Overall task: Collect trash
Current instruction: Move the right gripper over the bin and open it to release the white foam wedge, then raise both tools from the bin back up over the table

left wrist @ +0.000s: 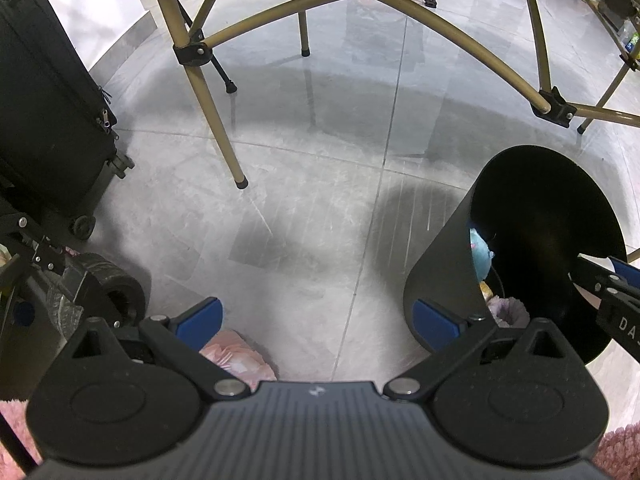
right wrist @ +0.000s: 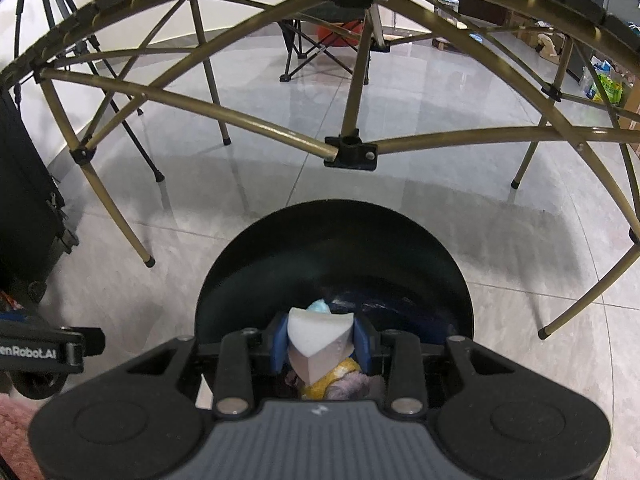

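Note:
A black trash bin (left wrist: 532,216) with a tall curved back stands on the floor at the right of the left wrist view; it fills the lower middle of the right wrist view (right wrist: 332,248). Inside lie blue, yellow and purple scraps (left wrist: 482,254). My right gripper (right wrist: 320,340) is shut on a white foam wedge (right wrist: 318,344) and holds it over the bin's mouth. My left gripper (left wrist: 316,320) is open and empty above the floor, left of the bin. A pink crumpled wrapper (left wrist: 240,356) lies on the floor under its left finger.
A folding table's gold legs and braces (left wrist: 216,120) stand ahead and overhead in both views (right wrist: 348,148). A black wheeled suitcase (left wrist: 48,112) stands at the left. A black tape roll (left wrist: 112,288) lies at lower left. A pink rug (left wrist: 620,452) edges the bottom corners.

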Demonstrator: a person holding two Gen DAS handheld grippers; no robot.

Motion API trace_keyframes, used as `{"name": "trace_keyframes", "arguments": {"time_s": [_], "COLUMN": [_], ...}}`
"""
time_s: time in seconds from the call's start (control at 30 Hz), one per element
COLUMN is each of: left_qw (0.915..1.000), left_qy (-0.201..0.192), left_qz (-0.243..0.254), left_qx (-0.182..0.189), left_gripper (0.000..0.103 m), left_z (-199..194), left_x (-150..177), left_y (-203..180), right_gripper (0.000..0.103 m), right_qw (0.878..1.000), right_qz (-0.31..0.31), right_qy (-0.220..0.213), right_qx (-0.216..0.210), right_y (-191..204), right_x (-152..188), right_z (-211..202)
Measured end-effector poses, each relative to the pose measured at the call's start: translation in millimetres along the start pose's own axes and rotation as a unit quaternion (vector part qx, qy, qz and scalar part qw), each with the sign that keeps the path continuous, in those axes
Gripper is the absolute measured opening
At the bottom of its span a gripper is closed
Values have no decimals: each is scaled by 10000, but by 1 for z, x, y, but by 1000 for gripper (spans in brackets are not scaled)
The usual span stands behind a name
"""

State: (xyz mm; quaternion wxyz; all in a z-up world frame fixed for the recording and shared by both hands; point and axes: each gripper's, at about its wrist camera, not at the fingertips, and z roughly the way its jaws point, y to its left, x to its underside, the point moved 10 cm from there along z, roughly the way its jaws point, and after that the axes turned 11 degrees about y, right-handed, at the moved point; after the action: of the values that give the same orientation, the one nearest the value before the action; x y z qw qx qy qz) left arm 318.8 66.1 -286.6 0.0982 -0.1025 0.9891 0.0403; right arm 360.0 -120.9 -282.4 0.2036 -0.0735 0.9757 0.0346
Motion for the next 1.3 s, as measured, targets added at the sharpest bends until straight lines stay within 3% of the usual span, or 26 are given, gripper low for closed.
{"name": "trace_keyframes", "arguments": {"time_s": [0.3,0.47,0.57,0.6,0.63,1.3], "left_qw": [10000,10000,10000,10000,10000,9999], "left_qy": [6,10,3,4,6,-18], "left_qz": [38,41,60,64,65,112], "left_qx": [-4,10,27,29,29,40], "left_gripper": [103,103,103,103,103,103], "left_z": [1,2,2,2,3,2], "left_x": [2,3,4,4,4,6], "left_y": [0,0,-1,-1,-1,-4], "right_gripper": [34,42,72,92,101,103], "right_qw": [9999,9998,9996,9996,9995,9991], "right_qz": [12,16,57,65,77,110], "right_qy": [118,196,257,291,311,375], "right_qx": [21,-41,-45,16,63,162], "right_y": [2,4,3,2,0,-11], "right_x": [1,3,4,5,5,11], "right_z": [9,12,14,16,16,18]}}
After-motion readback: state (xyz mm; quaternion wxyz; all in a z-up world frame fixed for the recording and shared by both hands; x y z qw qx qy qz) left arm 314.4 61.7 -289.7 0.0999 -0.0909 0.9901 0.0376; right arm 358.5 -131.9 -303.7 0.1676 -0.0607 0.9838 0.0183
